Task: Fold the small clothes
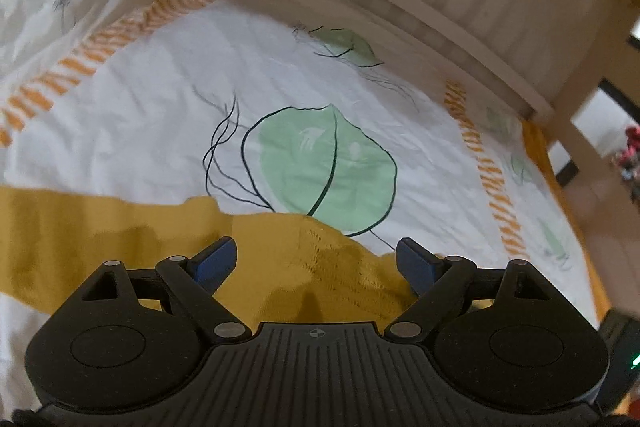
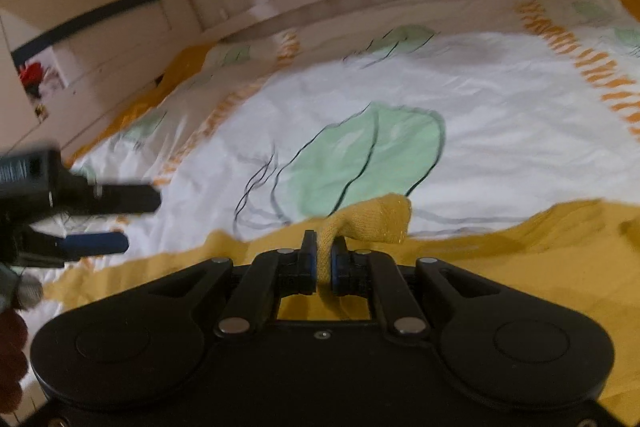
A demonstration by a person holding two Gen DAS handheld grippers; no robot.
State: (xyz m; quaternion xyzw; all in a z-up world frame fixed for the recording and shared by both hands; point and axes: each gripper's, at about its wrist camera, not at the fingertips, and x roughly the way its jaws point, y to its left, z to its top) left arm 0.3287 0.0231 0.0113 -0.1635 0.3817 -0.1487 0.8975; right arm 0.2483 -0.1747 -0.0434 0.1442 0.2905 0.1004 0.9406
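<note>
While spread flat, yellow garment point(image 2: 520, 259) in right gripper point(image 2: 323, 259)

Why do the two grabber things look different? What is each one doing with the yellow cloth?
The left gripper has its blue-padded fingers spread wide with nothing between them; the right gripper is shut tight. The left one only hovers above the mustard-yellow knitted garment, while the right one pinches a fold of it, so an end sticks up past its tips. Both are black with blue pads, over the same white bedspread with green leaves.
</note>
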